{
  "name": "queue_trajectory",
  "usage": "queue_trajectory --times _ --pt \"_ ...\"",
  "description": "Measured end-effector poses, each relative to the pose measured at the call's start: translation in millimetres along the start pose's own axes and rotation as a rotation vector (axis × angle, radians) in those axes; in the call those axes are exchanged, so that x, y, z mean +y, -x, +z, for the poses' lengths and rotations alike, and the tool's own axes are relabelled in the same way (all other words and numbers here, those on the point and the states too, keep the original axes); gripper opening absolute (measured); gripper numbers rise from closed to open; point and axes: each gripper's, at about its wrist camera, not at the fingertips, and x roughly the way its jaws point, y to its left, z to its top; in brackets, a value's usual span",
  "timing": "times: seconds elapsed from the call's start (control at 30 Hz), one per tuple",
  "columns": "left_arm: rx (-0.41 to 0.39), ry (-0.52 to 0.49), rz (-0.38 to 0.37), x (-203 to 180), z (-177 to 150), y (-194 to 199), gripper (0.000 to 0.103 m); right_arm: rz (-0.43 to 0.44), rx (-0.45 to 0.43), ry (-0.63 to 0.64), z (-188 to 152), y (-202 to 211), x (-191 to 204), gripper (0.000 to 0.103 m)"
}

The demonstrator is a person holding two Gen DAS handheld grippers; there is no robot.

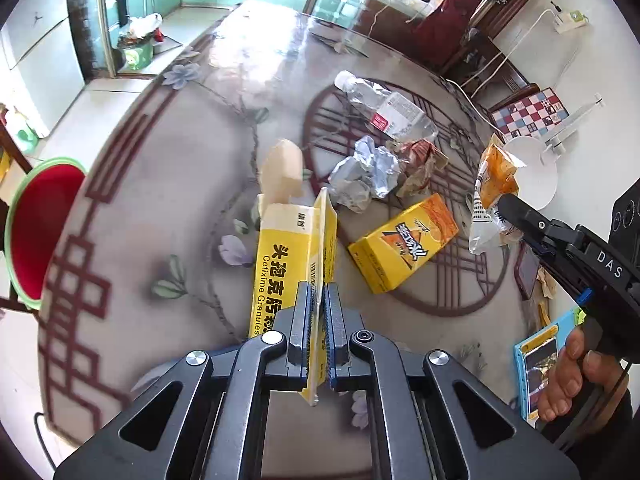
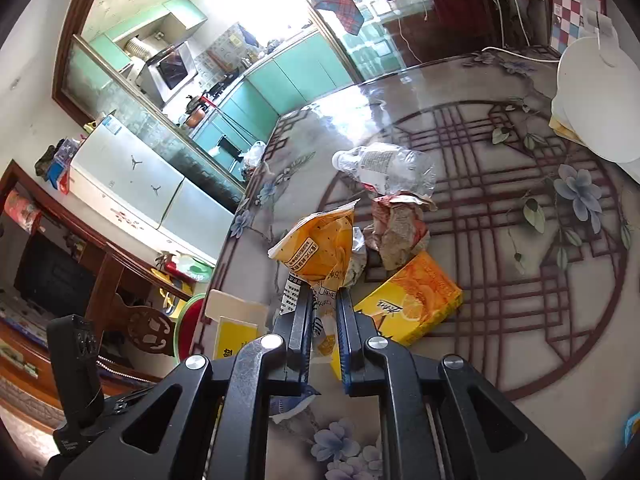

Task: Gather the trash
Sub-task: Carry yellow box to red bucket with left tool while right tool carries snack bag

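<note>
Table point(image 1: 160, 200) with floral glass top carries trash near its middle. Left gripper point(image 1: 320, 292) clenched on flattened yellow medicine box point(image 1: 280, 256), box lifted off table, flap open at far end. Right gripper point(image 2: 324, 304) clamped on orange snack bag point(image 2: 320, 248), bag raised above table. Lying on table: plastic bottle point(image 1: 384, 108), crumpled silver wrapper point(image 1: 364, 172), brown wrapper point(image 1: 420, 164), orange carton point(image 1: 404, 236) just beside them. Red basin point(image 1: 40, 232) off table's near-left edge.
</note>
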Motion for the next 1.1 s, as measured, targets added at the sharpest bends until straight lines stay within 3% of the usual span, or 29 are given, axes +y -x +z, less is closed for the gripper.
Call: queue_trajectory --times 0.47,1.1 --pt "-0.071 0.069 0.020 63 -3 33 0.005 0.010 0.046 0.033 -19 -25 47 0.009" --pt "-0.070 0.069 -0.015 178 23 59 0.005 -0.030 0.073 0.079 -57 -88 173 0.009"
